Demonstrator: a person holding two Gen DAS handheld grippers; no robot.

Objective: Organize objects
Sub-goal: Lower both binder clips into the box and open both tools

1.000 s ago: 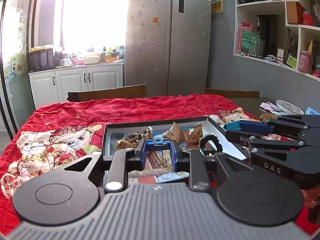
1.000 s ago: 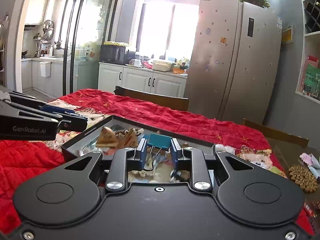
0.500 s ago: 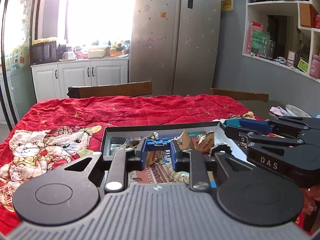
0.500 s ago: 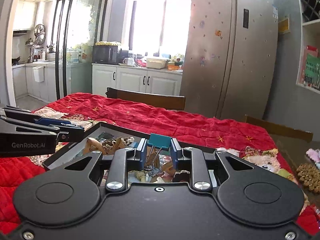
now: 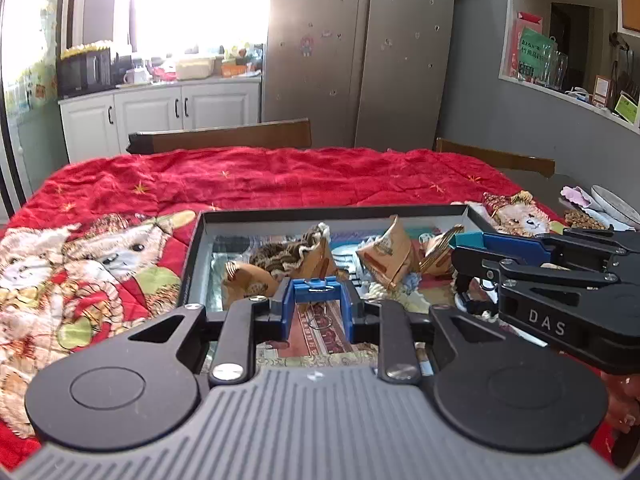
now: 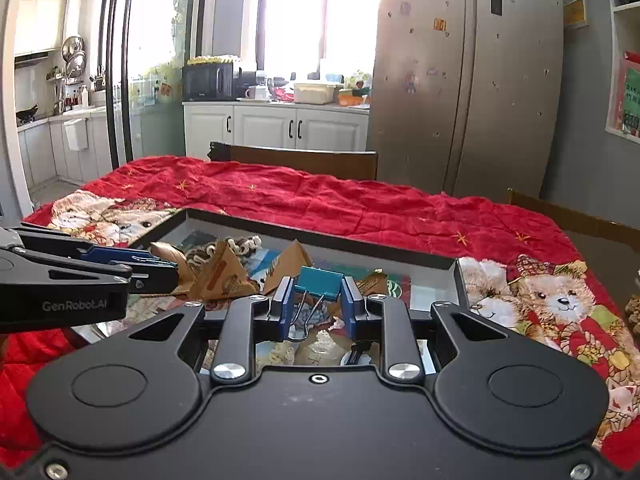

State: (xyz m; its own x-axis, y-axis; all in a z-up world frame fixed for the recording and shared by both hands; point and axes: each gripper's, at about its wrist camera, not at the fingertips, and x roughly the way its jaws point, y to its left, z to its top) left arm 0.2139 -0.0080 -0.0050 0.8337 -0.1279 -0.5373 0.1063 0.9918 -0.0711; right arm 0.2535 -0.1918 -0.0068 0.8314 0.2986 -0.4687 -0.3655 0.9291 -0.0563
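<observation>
A blue binder clip is clamped between the blue fingers of my left gripper, its wire loop hanging below. My right gripper is shut on a teal binder clip with its wire handles pointing toward me. Both hover over the near half of a shallow dark tray, which holds brown paper packets, a knitted piece and printed cards. The right gripper reaches in from the right in the left wrist view. In the right wrist view the left gripper comes in from the left.
The tray lies on a red quilted cloth with bear pictures covering the table. Wooden chair backs stand at the far side. A plate and brown pellets sit at the right edge.
Both grippers have sunk lower and moved in over the tray, each keeping its clip. The tray contents now sit closer under the fingers.
</observation>
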